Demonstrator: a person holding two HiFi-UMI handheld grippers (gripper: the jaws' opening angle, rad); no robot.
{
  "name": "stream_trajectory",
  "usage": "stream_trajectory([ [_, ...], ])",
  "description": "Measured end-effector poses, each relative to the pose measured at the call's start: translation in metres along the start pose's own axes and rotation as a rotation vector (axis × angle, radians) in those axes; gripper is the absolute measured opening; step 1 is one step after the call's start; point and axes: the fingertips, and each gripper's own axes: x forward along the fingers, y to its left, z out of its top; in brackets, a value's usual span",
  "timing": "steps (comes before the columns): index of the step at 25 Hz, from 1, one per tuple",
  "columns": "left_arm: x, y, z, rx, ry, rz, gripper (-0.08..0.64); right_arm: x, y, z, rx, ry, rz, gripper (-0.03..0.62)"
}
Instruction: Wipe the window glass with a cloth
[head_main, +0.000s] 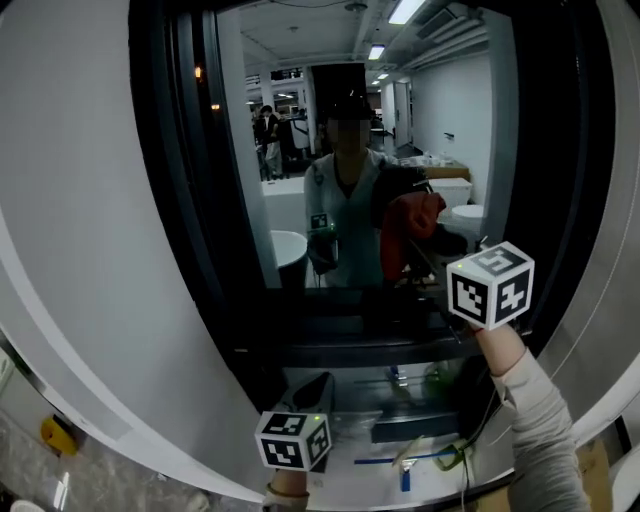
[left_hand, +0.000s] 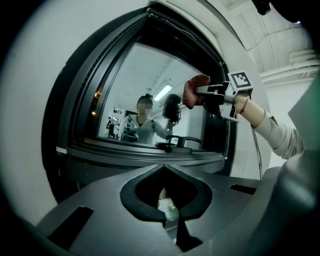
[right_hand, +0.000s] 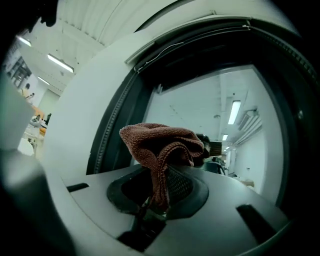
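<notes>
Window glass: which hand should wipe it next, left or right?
Right. The right gripper is shut on the brown cloth and raised up by the window glass. The left gripper sits low and holds nothing.

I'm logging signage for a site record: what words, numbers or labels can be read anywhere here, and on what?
No text is legible.
Dark hanging sign reflected in the dark-framed window glass: too small and blurred to read.
Black-and-white marker cubes: square patterns only, no letters or numbers.
</notes>
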Motion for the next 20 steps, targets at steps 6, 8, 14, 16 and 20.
stream_trajectory([
  [6,-0.018,0.024,0.002,-0.006,-0.003,0.066,0.005,0.058,0.071,-0.020,-0.008,0.025,0.147,0.064],
  [8,-0.024,0.031,0.003,-0.011,-0.007,0.086,0.005,0.072,0.090,-0.025,-0.001,0.032,0.185,0.064],
  [14,-0.040,0.052,0.000,-0.020,-0.004,0.152,0.005,0.117,0.139,-0.039,-0.021,0.059,0.263,0.064],
  [16,-0.042,0.059,-0.003,-0.028,-0.002,0.168,0.005,0.131,0.152,-0.045,-0.019,0.071,0.281,0.064],
  [20,-0.046,0.069,-0.005,-0.033,-0.001,0.192,0.005,0.154,0.167,-0.058,-0.012,0.105,0.296,0.064],
])
